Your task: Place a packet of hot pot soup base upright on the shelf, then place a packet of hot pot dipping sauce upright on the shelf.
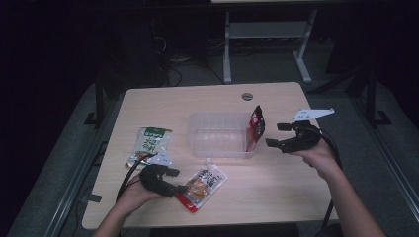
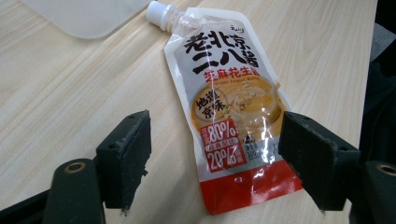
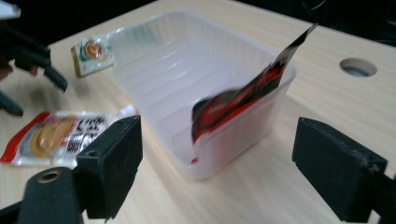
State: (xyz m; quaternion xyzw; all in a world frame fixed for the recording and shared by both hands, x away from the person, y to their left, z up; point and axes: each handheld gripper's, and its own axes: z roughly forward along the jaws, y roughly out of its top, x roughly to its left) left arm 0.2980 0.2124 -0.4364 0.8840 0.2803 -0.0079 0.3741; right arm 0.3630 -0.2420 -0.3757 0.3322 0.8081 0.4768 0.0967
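**Two hand-held grippers at a bench with snack pouches and a clear tub**

A pale wooden bench (image 1: 276, 197) fills the middle of the high view, with a round cable hole (image 1: 247, 96) near its far edge. At its centre stands a clear plastic tub (image 1: 217, 136), rectangular with ribbed walls. A red and black packet (image 1: 256, 126) leans upright against the inside of the tub's right end wall, its top corner poking above the rim; the rest of the tub holds nothing else that can be seen.

To the right of the tub, the right gripper (image 1: 275, 135) hovers above the bench with its jaws wide apart and nothing between them. It points at the tub's right end, close to the packet but not touching it.

Near the front left of the bench, the left gripper (image 1: 182, 181) is also spread wide and grasps nothing. Just in front of it lies a spouted sauce pouch (image 1: 202, 186), flat on the bench, white cap pointing towards the tub. In the left gripper view, the pouch's red bottom edge sits between the open jaws, nearer one of them.

A green snack packet (image 1: 150, 143) lies flat left of the tub.
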